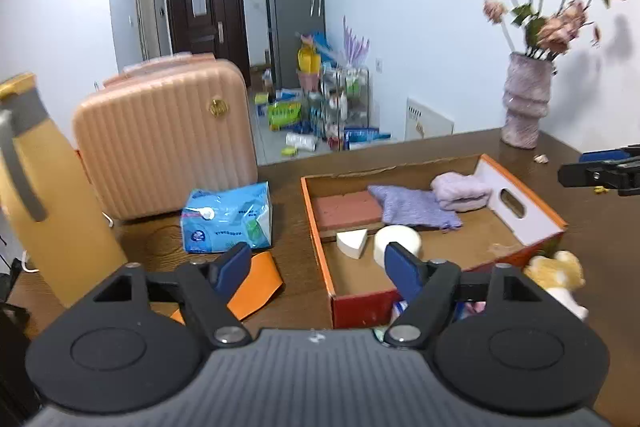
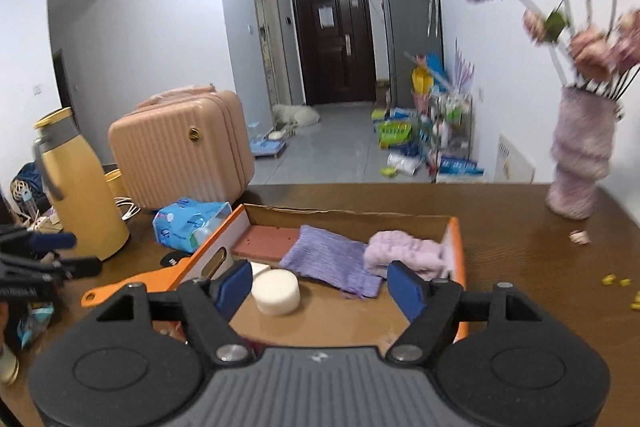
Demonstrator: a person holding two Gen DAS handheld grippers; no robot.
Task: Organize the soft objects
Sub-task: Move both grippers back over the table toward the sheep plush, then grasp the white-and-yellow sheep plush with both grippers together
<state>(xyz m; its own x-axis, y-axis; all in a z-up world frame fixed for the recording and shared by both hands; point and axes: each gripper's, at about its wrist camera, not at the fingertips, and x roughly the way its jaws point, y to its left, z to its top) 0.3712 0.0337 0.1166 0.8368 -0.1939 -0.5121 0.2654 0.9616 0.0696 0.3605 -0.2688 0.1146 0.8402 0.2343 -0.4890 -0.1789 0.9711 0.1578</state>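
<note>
An orange cardboard box [image 1: 520, 223] [image 2: 456, 247] sits on the brown table. In it lie a brick-red sponge block [image 1: 346, 213] [image 2: 266, 241], a purple knit cloth [image 1: 414, 207] [image 2: 330, 261], a rolled lilac towel [image 1: 460, 191] [image 2: 404, 253], a white round sponge [image 1: 400, 241] [image 2: 276, 293] and a white wedge sponge [image 1: 352, 243]. A yellow plush toy [image 1: 558, 273] lies outside the box's near right corner. My left gripper [image 1: 316, 267] is open and empty over the box's near left corner. My right gripper [image 2: 320, 287] is open and empty above the box's near side.
A blue tissue pack [image 1: 228, 223] [image 2: 188, 223], a pink suitcase [image 1: 164, 143] [image 2: 180, 143] and a yellow thermos jug [image 1: 44, 195] [image 2: 76, 187] stand left of the box. An orange flat piece [image 1: 256, 285] lies near the left gripper. A lilac vase of flowers [image 1: 524, 99] [image 2: 580, 159] stands far right.
</note>
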